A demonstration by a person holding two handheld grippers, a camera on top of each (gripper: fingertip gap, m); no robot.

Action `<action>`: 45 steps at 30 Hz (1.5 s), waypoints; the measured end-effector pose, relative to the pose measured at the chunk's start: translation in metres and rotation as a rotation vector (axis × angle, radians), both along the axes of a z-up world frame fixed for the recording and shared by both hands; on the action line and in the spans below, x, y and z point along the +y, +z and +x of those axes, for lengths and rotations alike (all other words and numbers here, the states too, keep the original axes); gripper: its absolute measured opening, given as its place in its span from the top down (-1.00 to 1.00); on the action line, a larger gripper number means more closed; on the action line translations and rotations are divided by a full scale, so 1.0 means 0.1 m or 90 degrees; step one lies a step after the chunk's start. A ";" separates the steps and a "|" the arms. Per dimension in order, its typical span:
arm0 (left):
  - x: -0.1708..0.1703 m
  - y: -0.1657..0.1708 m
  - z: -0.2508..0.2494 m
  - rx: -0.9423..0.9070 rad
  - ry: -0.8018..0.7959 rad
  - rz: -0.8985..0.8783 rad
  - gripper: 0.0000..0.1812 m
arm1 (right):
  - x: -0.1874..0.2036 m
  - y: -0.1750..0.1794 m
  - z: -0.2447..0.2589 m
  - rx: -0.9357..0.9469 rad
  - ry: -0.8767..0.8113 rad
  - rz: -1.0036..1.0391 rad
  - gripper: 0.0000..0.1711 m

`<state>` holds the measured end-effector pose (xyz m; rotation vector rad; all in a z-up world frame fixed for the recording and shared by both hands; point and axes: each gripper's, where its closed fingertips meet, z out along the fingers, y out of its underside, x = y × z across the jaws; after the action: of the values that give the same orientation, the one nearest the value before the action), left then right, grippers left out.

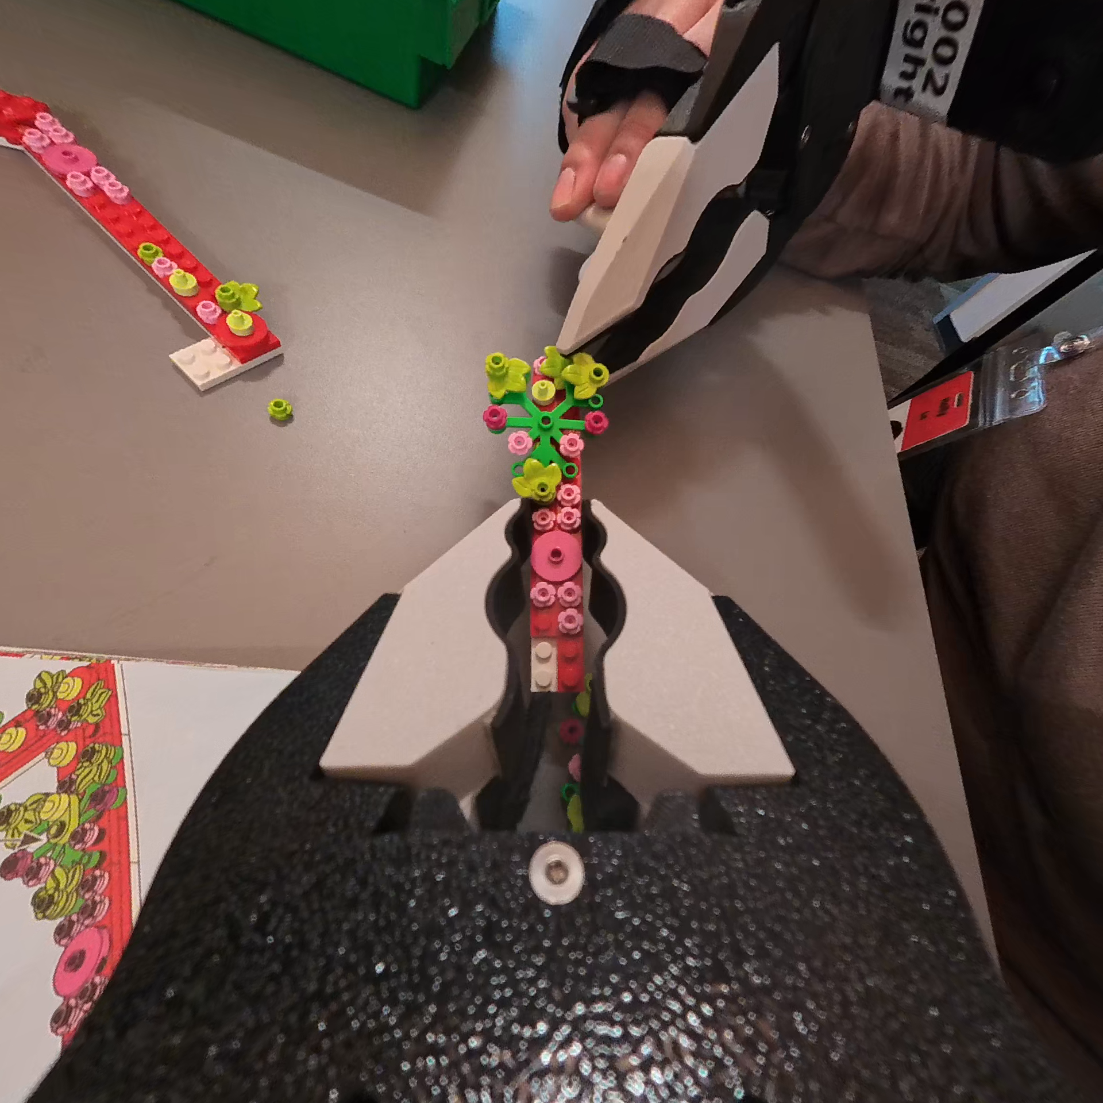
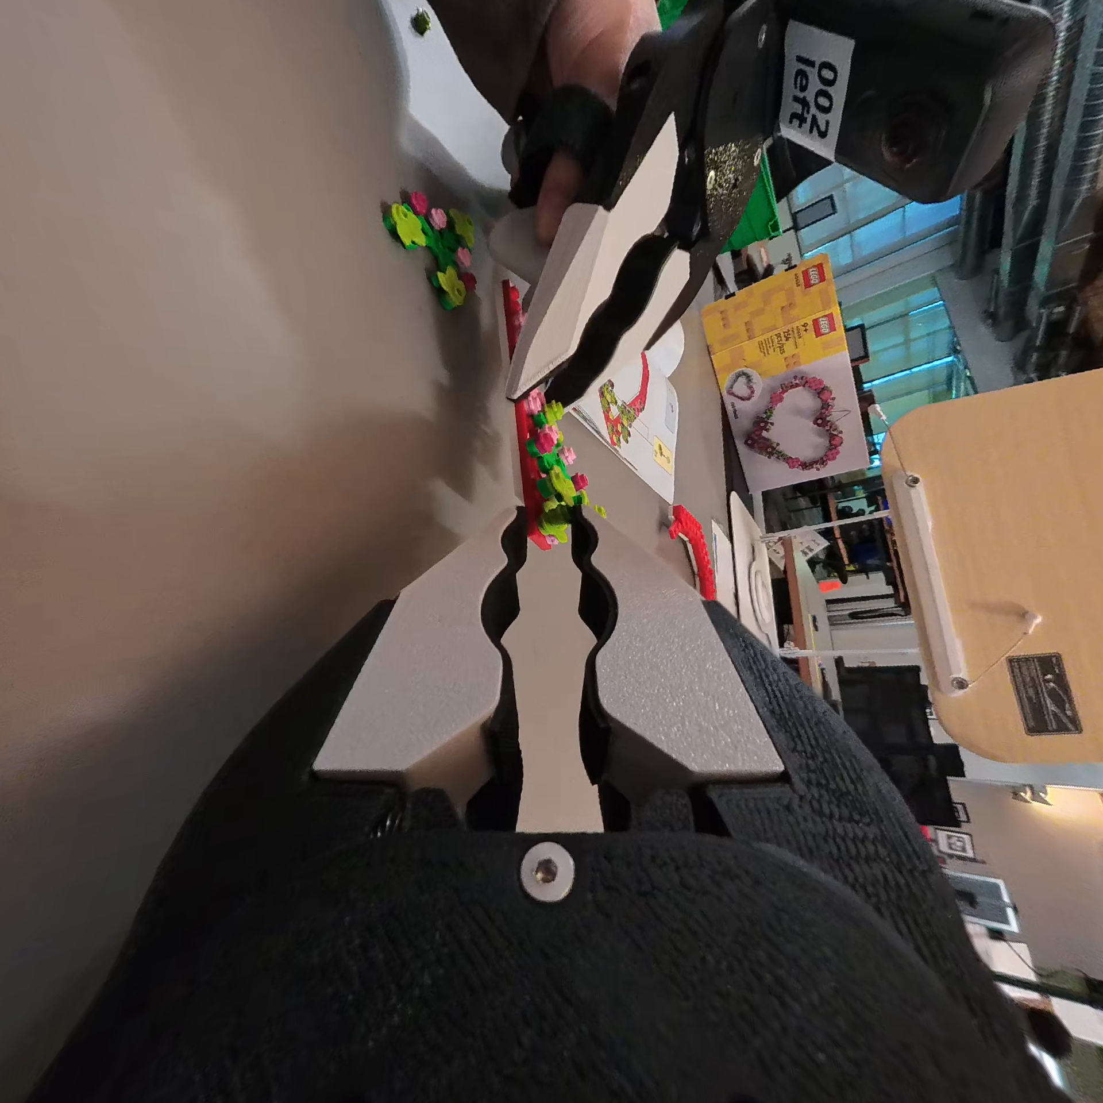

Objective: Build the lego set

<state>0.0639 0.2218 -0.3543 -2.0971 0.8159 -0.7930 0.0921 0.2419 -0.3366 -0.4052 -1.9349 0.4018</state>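
We find the build part done: the left tongs [image 1: 555, 507] clamp a flower-studded red strip [image 1: 555, 597] above the desk's [image 1: 358, 477] right edge, the right tongs [image 1: 588, 358] pinch its leafy tip, and a second strip [image 1: 149, 239] and a loose lime stud [image 1: 279, 408] lie unjoined.

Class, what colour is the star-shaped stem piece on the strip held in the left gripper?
Bright green stem piece, clearest in the left wrist view.

A white printed sticker [image 1: 928, 48] sits on the far-right black housing, and a similar one [image 2: 815, 89] on the other. The yellow box [image 2: 776, 322] carries logos and small print. The red tag [image 1: 934, 412] is possibly lettered.
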 end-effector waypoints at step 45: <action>-0.17 0.03 0.07 -0.092 -0.035 -0.105 0.85 | -0.15 0.12 0.04 0.122 0.067 0.189 0.85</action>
<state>0.0709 0.2047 -0.3516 -2.1389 0.7541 -1.0605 0.0965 0.2271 -0.3245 -0.0682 -1.7976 0.2066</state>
